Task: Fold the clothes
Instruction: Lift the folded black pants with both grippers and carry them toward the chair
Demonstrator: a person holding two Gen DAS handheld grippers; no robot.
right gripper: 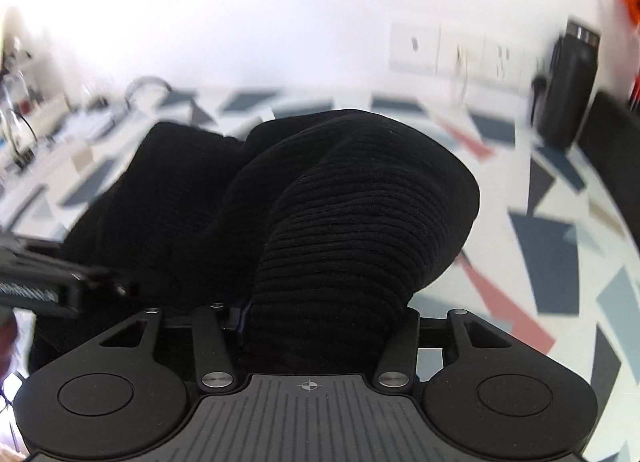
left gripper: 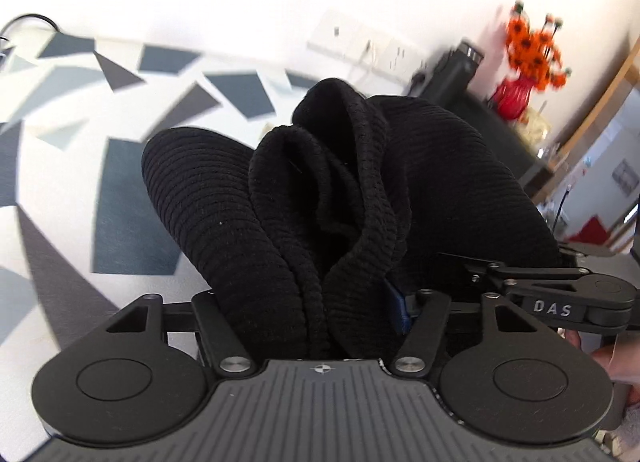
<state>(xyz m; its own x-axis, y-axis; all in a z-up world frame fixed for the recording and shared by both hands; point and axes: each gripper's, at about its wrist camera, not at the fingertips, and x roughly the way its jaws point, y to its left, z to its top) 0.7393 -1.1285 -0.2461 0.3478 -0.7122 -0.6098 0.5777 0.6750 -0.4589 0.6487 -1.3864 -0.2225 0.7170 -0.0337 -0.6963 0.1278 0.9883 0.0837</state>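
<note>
- the left tongs (left gripper: 316, 318) are closed on a thick bunch of the black ribbed knit garment (left gripper: 280, 198), several layers crammed between the arms. a grip on a wad like this may hold only the outer layers, so an inner layer could slide out once the cloth is drawn tight.
- the right tongs (right gripper: 320, 314) are likewise clamped on a bulging roll of the same garment (right gripper: 360, 206). the fingertips are buried in cloth, so how deep the bite goes cannot be told.
- the two tongs sit just beside each other, the right one's linkage showing at the edge of the left view. with both grips so near, pulling apart unevenly could twist the garment instead of spreading it.
- the garment hangs bunched between the tongs and out over the bench (right gripper: 540, 246), which has a geometric patterned cover; whether the cloth rests on it cannot be told. if laid down like this, the fold would trap creases.
- towards the far right corner a dark flask (right gripper: 572, 86) and a red vase of orange flowers (left gripper: 516, 98) stand near the wall; a wide swing of the cloth might knock them.
</note>
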